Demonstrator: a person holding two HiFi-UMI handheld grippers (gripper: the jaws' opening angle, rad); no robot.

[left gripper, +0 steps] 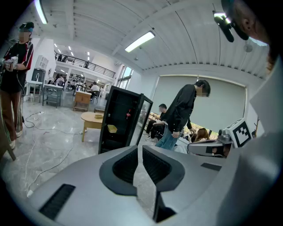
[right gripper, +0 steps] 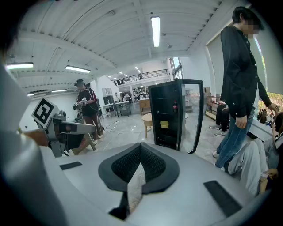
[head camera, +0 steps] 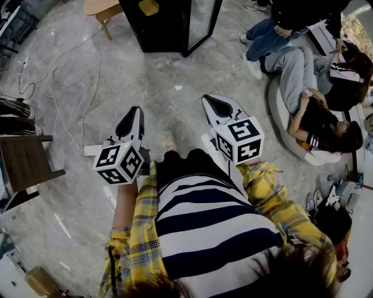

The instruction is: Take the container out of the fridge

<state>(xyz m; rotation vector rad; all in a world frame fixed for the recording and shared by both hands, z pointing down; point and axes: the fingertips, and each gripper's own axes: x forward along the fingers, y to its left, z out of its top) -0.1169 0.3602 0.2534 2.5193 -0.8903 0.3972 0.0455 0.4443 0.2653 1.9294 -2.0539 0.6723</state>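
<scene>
Two hand-held grippers point toward the upper middle of the head view, where a tall black fridge (head camera: 157, 29) stands with its glass door (head camera: 201, 23) swung open to the right. The small yellow container (head camera: 148, 7) sits on a shelf inside it, at the top edge of the frame and well apart from both sets of jaws.

In the left gripper view the container (left gripper: 112, 128) shows inside the fridge (left gripper: 119, 117), left of and above the left gripper (left gripper: 140, 148). That gripper's jaws are drawn almost together, with only a thin slit between the ribbed pads and nothing in it. In the right gripper view the container (right gripper: 164, 124) lies above and a little right of the right gripper (right gripper: 140, 145), whose jaws meet at the tips and hold nothing.

Seen from the head, the left gripper (head camera: 135, 109) is lower left of centre and the right gripper (head camera: 207, 99) just right of centre. They lie roughly parallel over the grey stone floor (head camera: 169, 87). Both arms reach forward from the striped torso, the left forearm (head camera: 124, 204) bare below a yellow plaid sleeve.
</scene>
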